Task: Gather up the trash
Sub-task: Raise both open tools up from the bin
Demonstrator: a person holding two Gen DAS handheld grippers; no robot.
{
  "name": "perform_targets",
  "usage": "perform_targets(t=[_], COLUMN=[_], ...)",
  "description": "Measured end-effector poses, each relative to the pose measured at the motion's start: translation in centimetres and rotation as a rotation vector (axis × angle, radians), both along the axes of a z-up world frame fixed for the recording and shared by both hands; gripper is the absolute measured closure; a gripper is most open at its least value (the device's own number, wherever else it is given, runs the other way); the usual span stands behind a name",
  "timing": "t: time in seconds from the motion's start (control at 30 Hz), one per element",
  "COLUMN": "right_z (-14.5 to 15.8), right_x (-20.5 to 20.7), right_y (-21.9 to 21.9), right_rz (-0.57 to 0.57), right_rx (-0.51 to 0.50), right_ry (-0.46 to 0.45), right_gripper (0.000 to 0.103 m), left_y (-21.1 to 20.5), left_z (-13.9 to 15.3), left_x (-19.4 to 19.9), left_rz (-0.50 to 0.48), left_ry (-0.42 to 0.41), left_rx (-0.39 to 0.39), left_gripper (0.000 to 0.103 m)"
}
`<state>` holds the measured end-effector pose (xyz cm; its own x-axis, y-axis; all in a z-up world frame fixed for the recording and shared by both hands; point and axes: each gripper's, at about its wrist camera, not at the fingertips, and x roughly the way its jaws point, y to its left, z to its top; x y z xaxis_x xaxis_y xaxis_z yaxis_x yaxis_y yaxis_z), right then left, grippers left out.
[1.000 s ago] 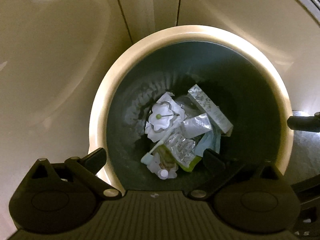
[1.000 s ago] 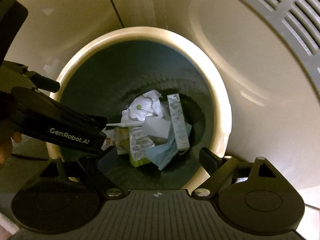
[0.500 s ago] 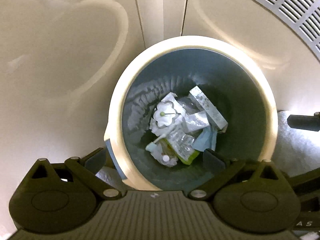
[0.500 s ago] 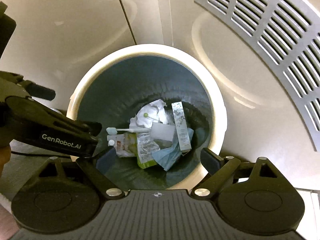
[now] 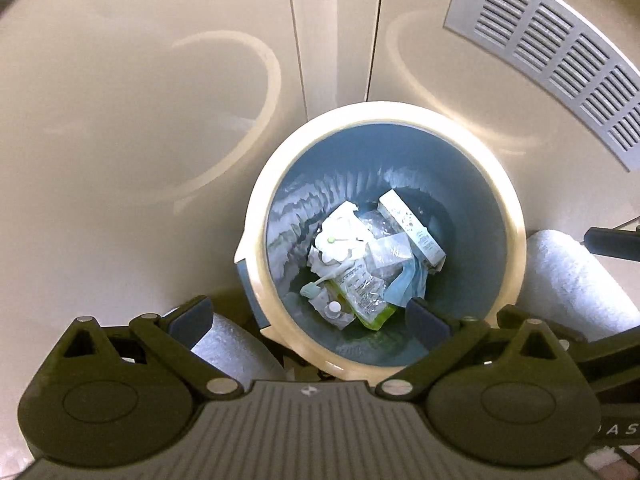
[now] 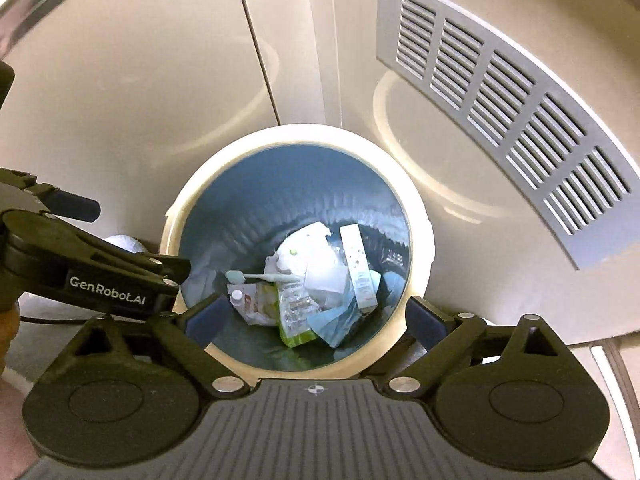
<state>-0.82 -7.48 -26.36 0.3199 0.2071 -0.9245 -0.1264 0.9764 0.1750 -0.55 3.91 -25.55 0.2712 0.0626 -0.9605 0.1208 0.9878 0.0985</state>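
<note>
A cream-rimmed bin (image 5: 256,216) with a blue inside stands on the floor by cabinet doors; it also shows in the right wrist view (image 6: 422,216). Trash lies at its bottom: crumpled white paper (image 5: 340,236), a long white box (image 5: 412,224), a green-edged clear packet (image 5: 364,296), blue tissue (image 5: 408,288) and a toothbrush (image 6: 260,277). My left gripper (image 5: 308,320) is open and empty above the bin's near rim. My right gripper (image 6: 316,318) is open and empty above the bin. The left gripper's body (image 6: 92,276) shows at the left of the right wrist view.
Cream cabinet doors (image 5: 160,80) stand behind the bin, with a grey vent grille (image 5: 560,52) at the right. White towel-like rolls lie to the left (image 5: 236,348) and the right (image 5: 568,276) of the bin.
Both grippers have risen away from the bin, so it looks smaller and more of the cabinet and grille shows. The trash has not moved. Both grippers stay open.
</note>
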Motion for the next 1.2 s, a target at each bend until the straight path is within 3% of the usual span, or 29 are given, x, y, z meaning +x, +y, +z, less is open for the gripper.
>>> perform_targets(t=[0.47,1.2], right_z=[3.3,4.3], right_x=[-2.5,-3.5], right_y=[-0.2,-1.0], right_rz=[-0.01,-0.041], right_rx=[-0.036,-0.044], right_ry=[-0.085,-0.112], right_gripper=[0.002,0.002], left_y=[0.2,-0.2], left_z=[3.0,4.8], left_x=[-3.0,-4.3], left_rz=[-0.021,-0.055], left_ry=[-0.073,-0.12], left_rx=[0.01,0.022], left_gripper=[0.0,0.0])
